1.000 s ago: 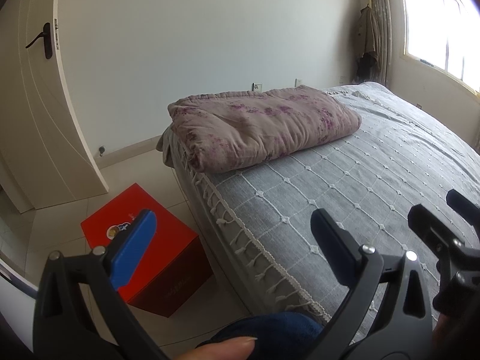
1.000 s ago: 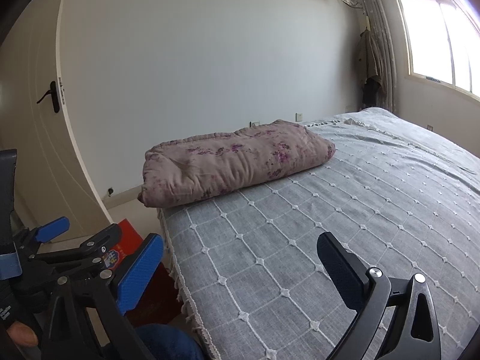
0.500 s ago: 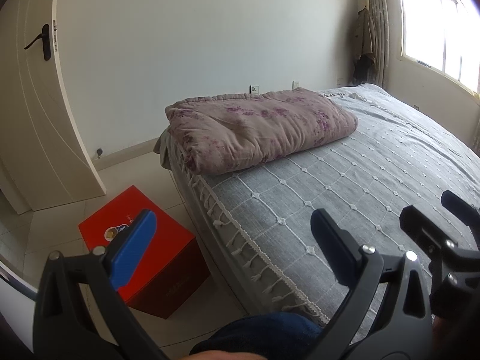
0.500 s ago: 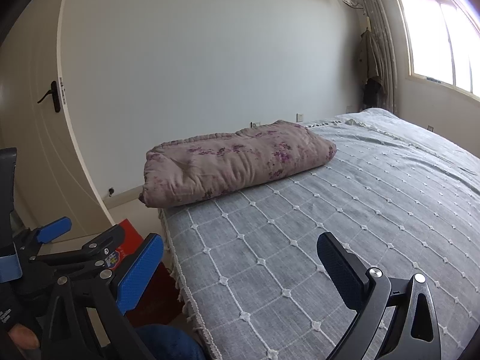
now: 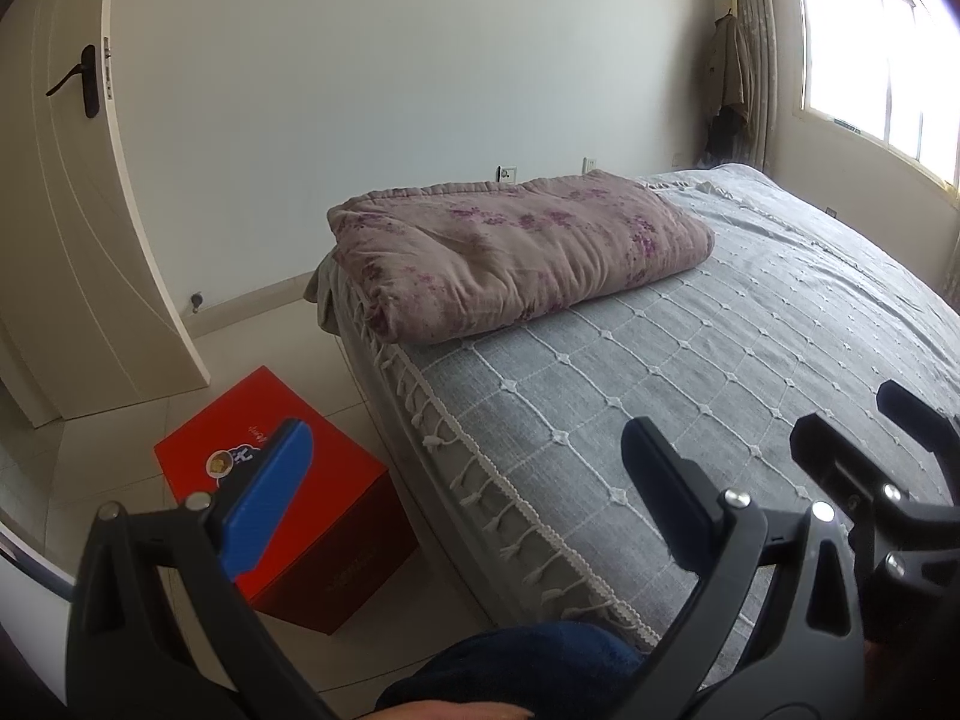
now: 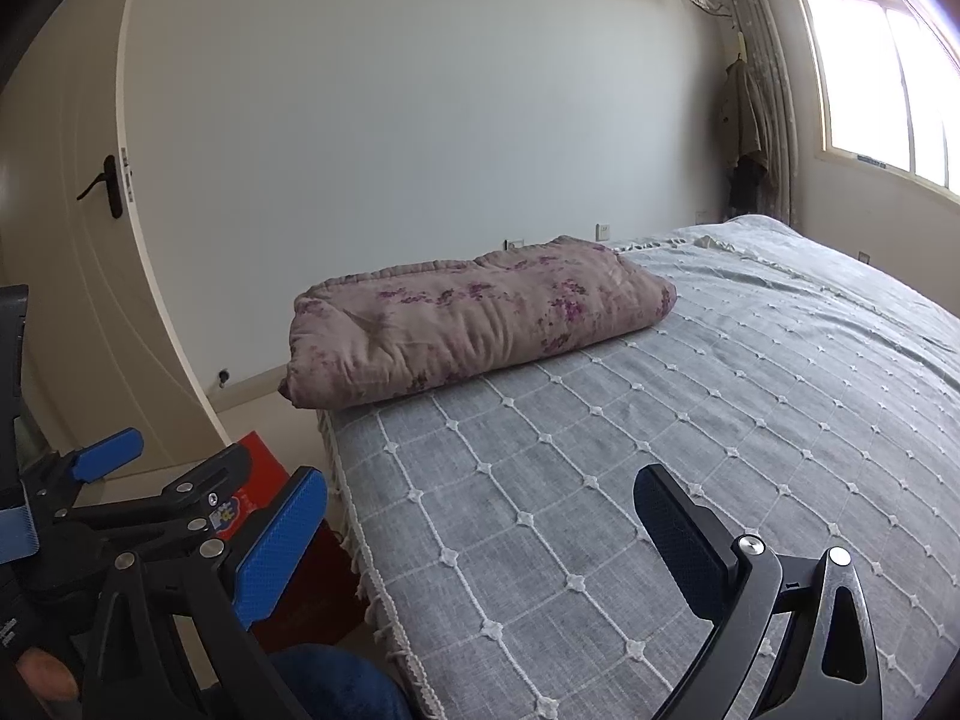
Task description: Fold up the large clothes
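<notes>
A folded pink floral quilt (image 5: 516,258) lies at the far left end of the bed; it also shows in the right wrist view (image 6: 480,318). The bed is covered by a grey spread with a white diamond pattern (image 5: 720,372) (image 6: 660,450). My left gripper (image 5: 462,480) is open and empty, held over the bed's near edge. My right gripper (image 6: 480,516) is open and empty above the spread. The right gripper also shows at the right edge of the left wrist view (image 5: 864,444). The left gripper also shows at the lower left of the right wrist view (image 6: 174,456). No garment is in view.
A red box (image 5: 270,498) stands on the tiled floor beside the bed. A white door (image 5: 72,210) stands open at the left. A window (image 5: 888,60) and hanging clothes (image 5: 729,78) are at the far right. My dark blue knee (image 5: 528,666) is at the bed's edge.
Both grippers have tilted up and drawn back slightly, so the quilt sits lower in view. Both stay open and empty.
</notes>
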Motion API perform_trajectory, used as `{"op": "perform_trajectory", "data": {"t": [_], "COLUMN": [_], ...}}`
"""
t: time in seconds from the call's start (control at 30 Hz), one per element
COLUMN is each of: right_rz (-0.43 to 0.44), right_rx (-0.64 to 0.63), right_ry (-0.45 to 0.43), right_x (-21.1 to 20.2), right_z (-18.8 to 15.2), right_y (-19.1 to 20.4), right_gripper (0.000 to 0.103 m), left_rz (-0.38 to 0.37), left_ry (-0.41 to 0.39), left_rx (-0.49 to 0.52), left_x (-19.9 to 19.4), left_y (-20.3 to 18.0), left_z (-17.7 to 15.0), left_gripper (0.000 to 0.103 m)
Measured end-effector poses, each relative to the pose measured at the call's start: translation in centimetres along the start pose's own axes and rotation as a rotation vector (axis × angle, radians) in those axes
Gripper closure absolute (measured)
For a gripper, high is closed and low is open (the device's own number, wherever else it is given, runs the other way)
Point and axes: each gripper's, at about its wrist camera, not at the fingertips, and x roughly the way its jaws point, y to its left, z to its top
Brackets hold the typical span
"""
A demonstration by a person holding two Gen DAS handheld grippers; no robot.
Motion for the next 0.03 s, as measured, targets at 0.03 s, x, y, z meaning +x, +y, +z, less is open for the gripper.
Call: {"op": "perform_trajectory", "data": {"t": [0.03], "right_rz": [-0.001], "right_rx": [0.000], "right_ry": [0.000], "right_x": [0.01], "right_z": [0.01], "right_y": [0.01], "right_gripper": [0.000], "left_rz": [0.001], "left_ry": [0.000], "left_rx": [0.000], "left_x": [-0.03], "left_y": [-0.01], "left_z": [-0.01], "left_gripper": [0.001]}}
